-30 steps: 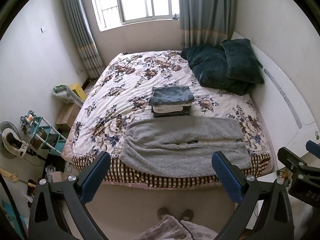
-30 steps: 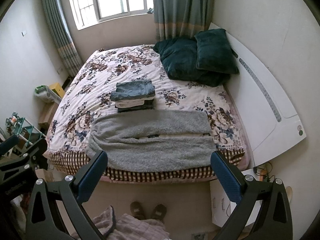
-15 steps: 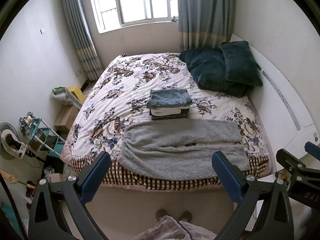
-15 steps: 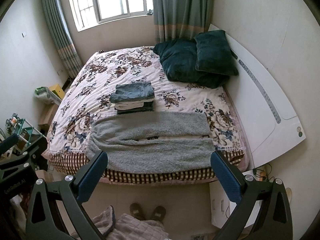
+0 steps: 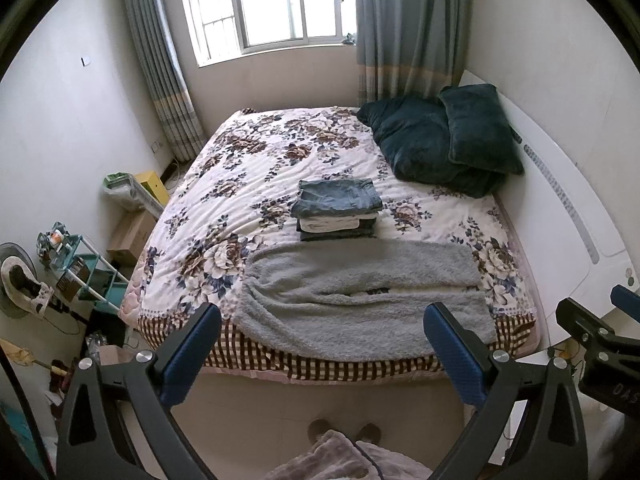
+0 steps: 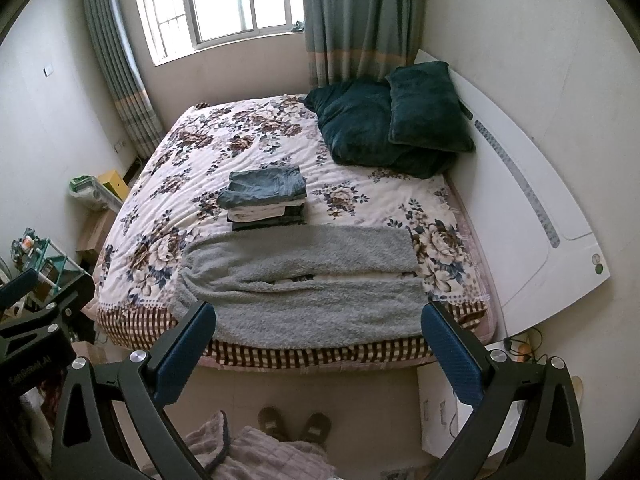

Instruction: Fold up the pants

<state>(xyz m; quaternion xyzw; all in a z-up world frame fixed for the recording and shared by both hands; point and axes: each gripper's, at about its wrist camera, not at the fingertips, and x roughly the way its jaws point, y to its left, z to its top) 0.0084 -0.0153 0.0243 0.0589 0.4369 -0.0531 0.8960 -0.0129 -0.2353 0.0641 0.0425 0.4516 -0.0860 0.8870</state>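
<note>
- The fingers of the left gripper stand wide apart and hold nothing; they hover high above the floor, well short of the bed's near edge.
- The fingers of the right gripper are spread just as wide and equally empty, at about the same height.
- The grey fleece pants lie flat across the near part of the bed, with the waist toward the left and the two legs running to the right, one nearer and one farther, a thin gap between them.
- The nearer leg reaches the mattress edge and droops a little over the checked bed skirt.
- A stack of folded clothes sits just beyond the pants, close to the farther leg, and dark pillows lie at the far right.
- Judging from this, no fold has begun and both grippers must first come down to the fabric.
- Risk: the thick fleece may bunch, so a pinch could catch only one layer and leave the fold crooked.
- Risk: lifting the overhanging near edge could drag the whole garment toward the floor.
- Risk: carrying a leg far over could nudge the folded stack, since it sits so close.
</note>
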